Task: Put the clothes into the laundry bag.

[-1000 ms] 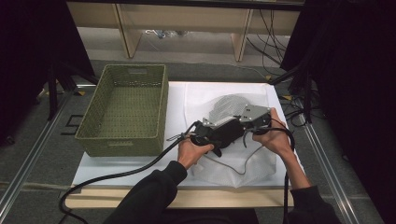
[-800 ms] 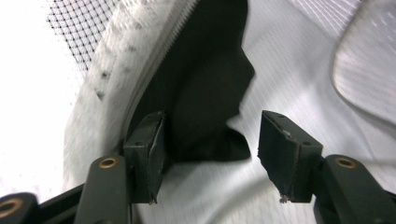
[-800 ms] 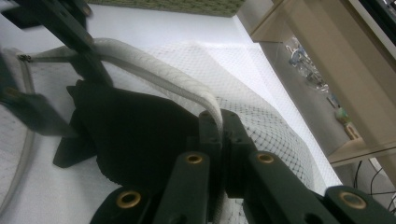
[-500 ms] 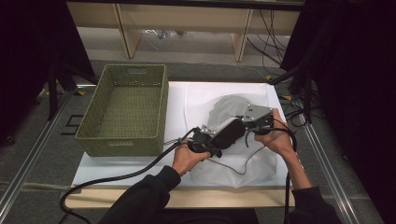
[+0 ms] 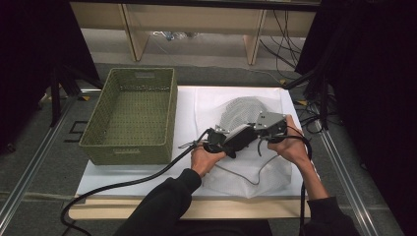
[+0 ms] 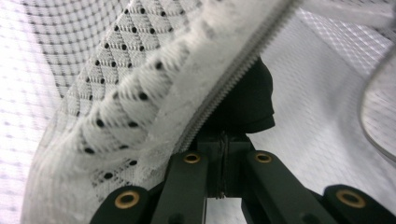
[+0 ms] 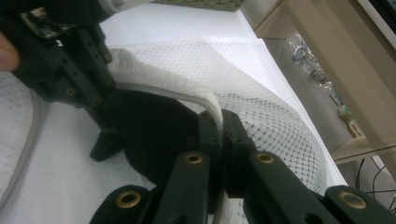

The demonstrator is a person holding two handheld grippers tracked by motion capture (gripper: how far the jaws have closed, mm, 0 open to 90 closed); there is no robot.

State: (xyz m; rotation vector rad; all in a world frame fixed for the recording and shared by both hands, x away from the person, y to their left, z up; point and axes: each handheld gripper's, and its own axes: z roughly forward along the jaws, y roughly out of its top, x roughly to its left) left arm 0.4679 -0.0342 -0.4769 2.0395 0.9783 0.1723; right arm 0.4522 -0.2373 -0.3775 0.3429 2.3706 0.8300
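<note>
A white mesh laundry bag [image 5: 241, 110] lies on the white table cover, and its zipper edge [image 6: 233, 79] is lifted between both grippers. My left gripper [image 5: 250, 134] has just been closing. Its jaws [image 6: 222, 158] now stand pressed together at the zipper edge, with a thin strip of the bag between the pads. My right gripper [image 5: 260, 136] is shut on the same white edge [image 7: 212, 105] a short way along. In the right gripper view the left gripper [image 7: 105, 135] is close by at the upper left. A dark shape [image 7: 154, 130] lies under the edge between them.
A green woven basket [image 5: 172, 105] stands at the left of the table, its near wall beside my left hand. The white cover [image 5: 142, 172] reaches the front edge. Cables trail off the front and right sides. Wooden shelf legs [image 5: 129, 29] stand beyond the table.
My left gripper has slid a little toward the right gripper and lower onto the bag. Its jaws have closed. The right hand has kept still.
</note>
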